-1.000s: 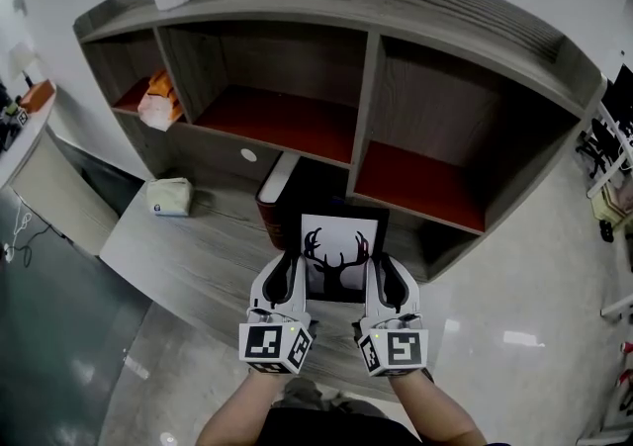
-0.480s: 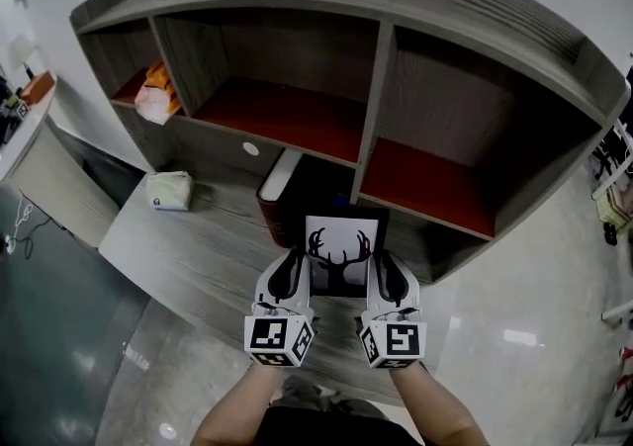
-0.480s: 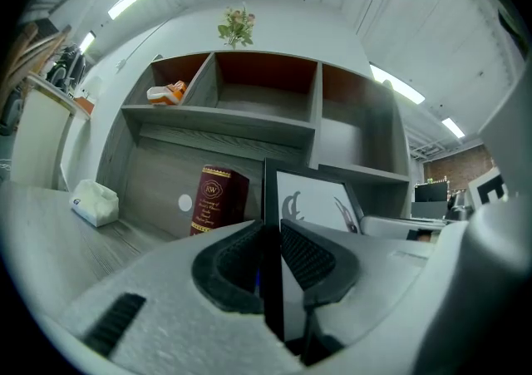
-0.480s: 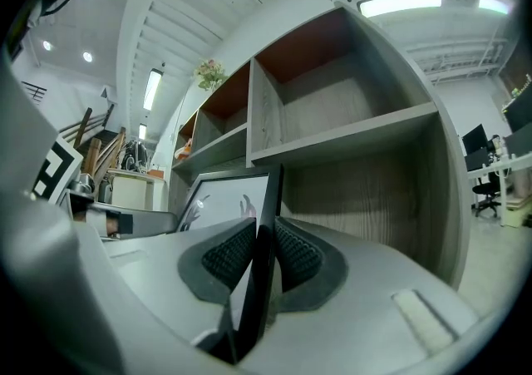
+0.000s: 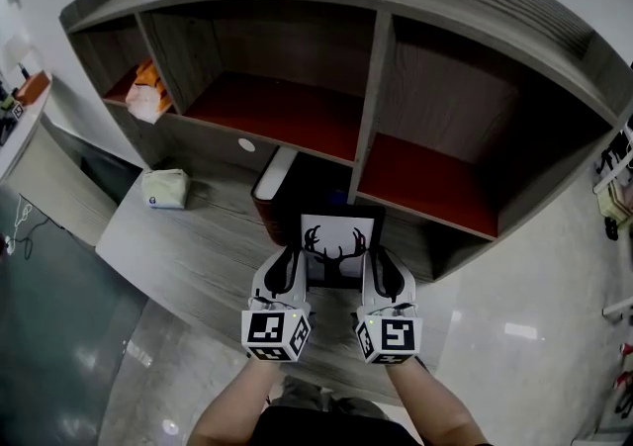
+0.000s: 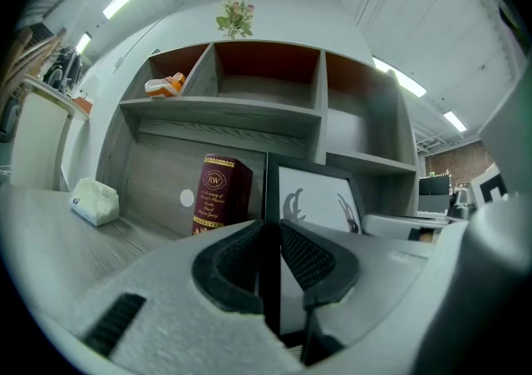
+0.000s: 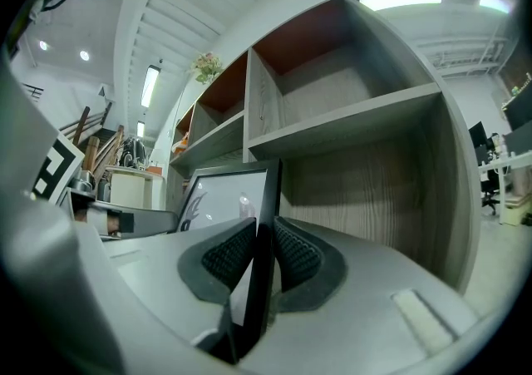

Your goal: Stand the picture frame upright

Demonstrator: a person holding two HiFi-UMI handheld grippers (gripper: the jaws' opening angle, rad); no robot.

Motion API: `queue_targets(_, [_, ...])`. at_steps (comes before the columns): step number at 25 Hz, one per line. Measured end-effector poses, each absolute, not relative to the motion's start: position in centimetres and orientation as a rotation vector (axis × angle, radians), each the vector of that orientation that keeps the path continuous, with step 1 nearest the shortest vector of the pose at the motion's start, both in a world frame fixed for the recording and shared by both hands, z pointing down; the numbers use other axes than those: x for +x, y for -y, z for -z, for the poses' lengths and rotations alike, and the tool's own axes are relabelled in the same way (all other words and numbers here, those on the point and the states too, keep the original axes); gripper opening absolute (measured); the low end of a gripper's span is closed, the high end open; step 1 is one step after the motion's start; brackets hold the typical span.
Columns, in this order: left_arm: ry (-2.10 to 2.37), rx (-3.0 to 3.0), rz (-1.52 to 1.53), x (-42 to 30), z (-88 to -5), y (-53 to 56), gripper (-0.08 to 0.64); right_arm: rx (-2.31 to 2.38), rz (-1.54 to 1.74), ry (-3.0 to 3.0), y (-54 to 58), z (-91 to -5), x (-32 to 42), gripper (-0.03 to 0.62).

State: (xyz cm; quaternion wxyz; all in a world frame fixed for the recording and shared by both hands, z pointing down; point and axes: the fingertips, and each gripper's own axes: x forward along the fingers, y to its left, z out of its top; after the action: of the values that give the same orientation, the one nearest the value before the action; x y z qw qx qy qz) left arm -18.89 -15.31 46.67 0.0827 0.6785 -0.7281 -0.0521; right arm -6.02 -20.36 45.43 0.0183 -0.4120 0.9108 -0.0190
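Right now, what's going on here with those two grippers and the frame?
A person holds a gripper in each hand. The left gripper is clamped on the left edge of the picture frame, the right gripper on its right edge. The frame, with an antler print, is held roughly upright over the wooden desk, in front of the shelf unit and next to a dark red book.
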Motion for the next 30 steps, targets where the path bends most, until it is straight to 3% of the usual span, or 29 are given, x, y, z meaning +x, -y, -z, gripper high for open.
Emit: queue_targets(30, [2.111, 2.017, 0.018, -19.3, -51.1, 18.1, 0.055, -1.361, 0.090, -2.935, 22.6, -49.9, -6.1, 0.048])
